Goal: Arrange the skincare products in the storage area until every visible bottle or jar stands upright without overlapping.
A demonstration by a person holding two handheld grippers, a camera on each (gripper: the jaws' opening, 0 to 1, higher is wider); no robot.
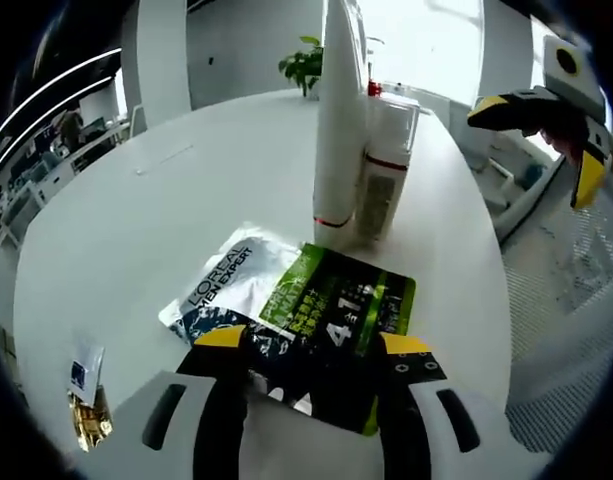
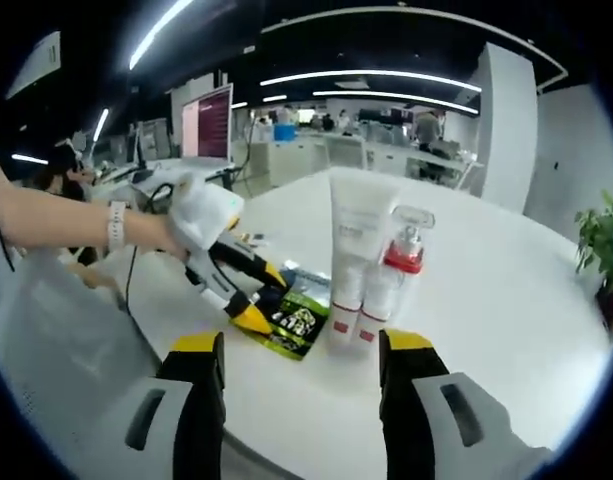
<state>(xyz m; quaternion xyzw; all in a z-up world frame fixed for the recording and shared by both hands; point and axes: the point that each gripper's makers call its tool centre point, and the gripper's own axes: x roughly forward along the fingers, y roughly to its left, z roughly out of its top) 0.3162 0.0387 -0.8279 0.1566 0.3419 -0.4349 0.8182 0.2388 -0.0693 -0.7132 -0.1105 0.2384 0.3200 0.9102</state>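
Observation:
A tall white tube (image 1: 338, 120) stands upright on its cap on the round white table (image 1: 136, 230). Touching its right side is a small pump bottle (image 1: 386, 165) with a red collar and clear cap. In front of them lie two flat sachets, a green and black one (image 1: 336, 310) overlapping a silver one (image 1: 221, 280). My left gripper (image 1: 312, 342) is open, its jaws straddling the near end of the green sachet. My right gripper (image 2: 302, 345) is open in the air, facing the tube (image 2: 356, 250), the bottle (image 2: 396, 275) and the left gripper (image 2: 251, 295).
A small packet (image 1: 86, 395) lies near the table's left front edge. A potted plant (image 1: 304, 65) stands at the far rim. The right gripper (image 1: 541, 145) hovers off the table's right side. A person's arm (image 2: 76, 225) holds the left gripper. Office desks lie behind.

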